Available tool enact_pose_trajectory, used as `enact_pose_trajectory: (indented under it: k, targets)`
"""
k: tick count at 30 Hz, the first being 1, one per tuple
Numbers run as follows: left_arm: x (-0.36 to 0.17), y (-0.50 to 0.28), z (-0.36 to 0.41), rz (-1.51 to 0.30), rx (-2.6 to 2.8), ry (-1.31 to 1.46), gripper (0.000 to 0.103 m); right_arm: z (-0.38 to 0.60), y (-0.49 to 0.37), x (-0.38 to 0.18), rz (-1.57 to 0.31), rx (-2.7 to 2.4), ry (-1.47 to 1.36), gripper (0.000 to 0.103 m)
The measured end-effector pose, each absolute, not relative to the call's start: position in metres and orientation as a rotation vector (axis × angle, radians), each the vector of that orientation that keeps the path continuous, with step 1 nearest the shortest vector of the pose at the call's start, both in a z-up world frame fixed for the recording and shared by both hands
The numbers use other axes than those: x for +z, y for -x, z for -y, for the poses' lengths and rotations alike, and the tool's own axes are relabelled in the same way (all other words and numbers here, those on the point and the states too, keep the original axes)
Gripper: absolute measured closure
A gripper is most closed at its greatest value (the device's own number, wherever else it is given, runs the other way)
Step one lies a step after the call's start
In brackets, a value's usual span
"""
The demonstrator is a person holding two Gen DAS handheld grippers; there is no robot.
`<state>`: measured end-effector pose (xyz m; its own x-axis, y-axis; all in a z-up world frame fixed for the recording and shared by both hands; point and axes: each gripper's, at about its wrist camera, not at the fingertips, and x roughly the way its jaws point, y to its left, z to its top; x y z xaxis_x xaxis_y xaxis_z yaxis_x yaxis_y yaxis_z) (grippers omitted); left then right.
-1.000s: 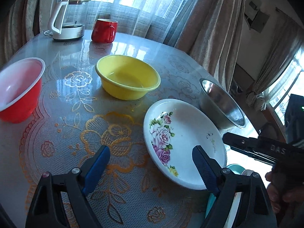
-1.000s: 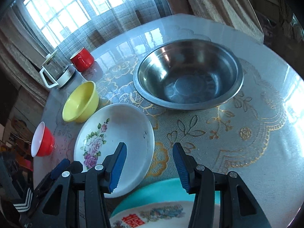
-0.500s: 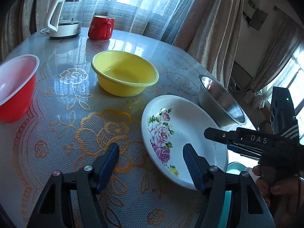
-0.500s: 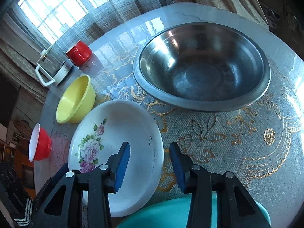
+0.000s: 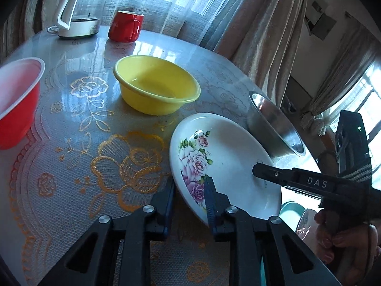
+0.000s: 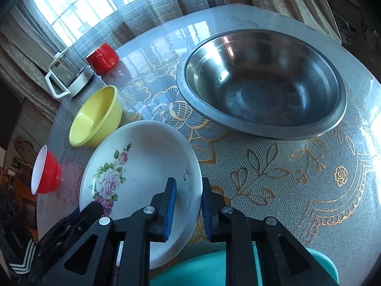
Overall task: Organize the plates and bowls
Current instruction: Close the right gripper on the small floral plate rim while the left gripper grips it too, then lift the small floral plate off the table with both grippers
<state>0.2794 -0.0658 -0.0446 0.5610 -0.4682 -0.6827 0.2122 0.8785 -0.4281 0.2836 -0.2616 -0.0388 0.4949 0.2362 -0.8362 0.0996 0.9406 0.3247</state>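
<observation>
We are working over a round table [image 6: 297,178] covered with a gold-flowered lace cloth, and the biggest vessel on it, the steel basin [image 6: 264,83], is sitting empty at the far right. Just beside it lies the floral plate [image 6: 142,162], the piece we are taking up now, with its near edge overhanging a teal plate [image 6: 214,269] below. Beyond it are standing the yellow bowl [image 5: 156,87] and the red bowl [image 5: 16,104], well apart from each other.

We are closing both grippers on the floral plate at once. The left gripper [image 5: 189,197] is straddling the rim at the rose print, one pad under the edge and one on the face, and its jaws are closing onto the rim. The right gripper [image 6: 188,205] is doing the same on the opposite side of the near edge, its jaws narrowing with the rim between them.

To do this well, we judge that both grips should seat fully before any lift, since glazed porcelain is slippery. We should be raising both sides together and level, keeping the plate clear of the basin's rim.
</observation>
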Motion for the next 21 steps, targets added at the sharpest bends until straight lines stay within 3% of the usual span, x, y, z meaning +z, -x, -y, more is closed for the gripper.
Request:
enact_pose_trajectory:
  k: [10, 21]
  targets:
    - [-0.0439, -0.2784, 0.0638, -0.887, -0.381, 0.289, 0.081, 0.2665, -0.2775, -0.0432, -1.061, 0.12, -0.417, 0.09]
    - [-0.0432, -0.2816, 0.0601, -0.883, -0.367, 0.277, 0.077, 0.2657, -0.2815, -0.0428, -1.062, 0.14, -0.435, 0.088]
